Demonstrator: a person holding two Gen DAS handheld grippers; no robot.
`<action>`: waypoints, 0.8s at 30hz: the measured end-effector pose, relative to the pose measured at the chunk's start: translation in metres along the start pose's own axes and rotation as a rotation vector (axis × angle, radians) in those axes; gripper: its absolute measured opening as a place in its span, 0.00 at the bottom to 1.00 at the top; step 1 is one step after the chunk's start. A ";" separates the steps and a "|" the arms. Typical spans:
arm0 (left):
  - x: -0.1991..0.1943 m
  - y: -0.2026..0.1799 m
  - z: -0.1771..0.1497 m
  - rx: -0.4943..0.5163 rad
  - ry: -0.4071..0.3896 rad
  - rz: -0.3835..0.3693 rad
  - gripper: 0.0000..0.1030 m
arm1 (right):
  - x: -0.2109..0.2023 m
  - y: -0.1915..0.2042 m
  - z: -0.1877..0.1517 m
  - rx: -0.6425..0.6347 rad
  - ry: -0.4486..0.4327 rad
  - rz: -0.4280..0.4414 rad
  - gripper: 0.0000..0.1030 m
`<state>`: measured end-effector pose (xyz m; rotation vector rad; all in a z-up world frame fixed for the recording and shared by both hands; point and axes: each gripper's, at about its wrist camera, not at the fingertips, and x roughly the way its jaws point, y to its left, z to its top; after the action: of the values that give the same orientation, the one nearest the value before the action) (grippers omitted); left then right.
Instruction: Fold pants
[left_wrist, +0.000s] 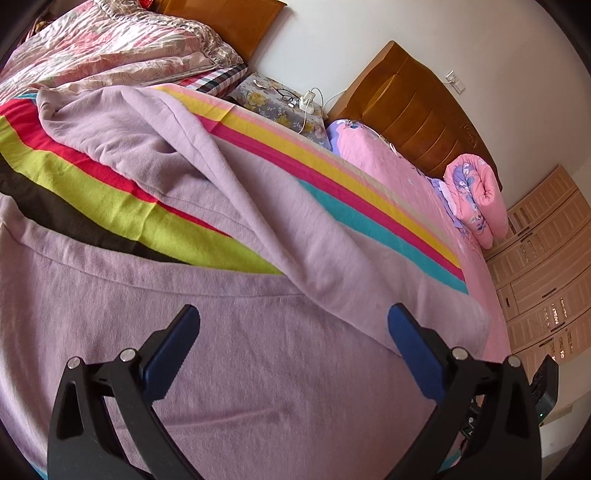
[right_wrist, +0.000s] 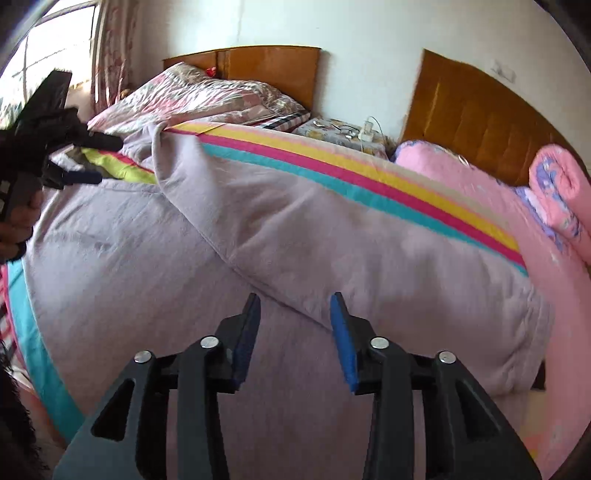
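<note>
Left wrist view: my left gripper (left_wrist: 293, 325) hung spread wide above the lilac pants (left_wrist: 258, 369), nothing between its pads. My right gripper (right_wrist: 295, 314) stood partly parted, released, over the same cloth. The pants lay across the striped blanket (left_wrist: 110, 206) on the near bed, one leg folded over toward the far left. Right of them, the pink sheet (right_wrist: 480, 192) lay bare.
</note>
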<state>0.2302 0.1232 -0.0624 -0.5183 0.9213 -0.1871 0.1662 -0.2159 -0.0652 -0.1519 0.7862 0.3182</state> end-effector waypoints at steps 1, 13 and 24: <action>0.000 0.001 -0.004 0.009 0.012 -0.005 0.99 | -0.012 -0.010 -0.008 0.094 -0.026 0.025 0.57; 0.003 0.023 -0.022 -0.017 0.044 -0.013 0.99 | -0.014 -0.141 -0.067 0.877 -0.028 0.036 0.58; -0.001 0.021 -0.007 0.014 0.033 -0.044 0.97 | 0.010 -0.174 -0.053 0.963 -0.107 0.038 0.18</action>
<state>0.2228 0.1394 -0.0755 -0.5244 0.9408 -0.2424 0.1965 -0.3907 -0.1065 0.7786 0.7632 -0.0409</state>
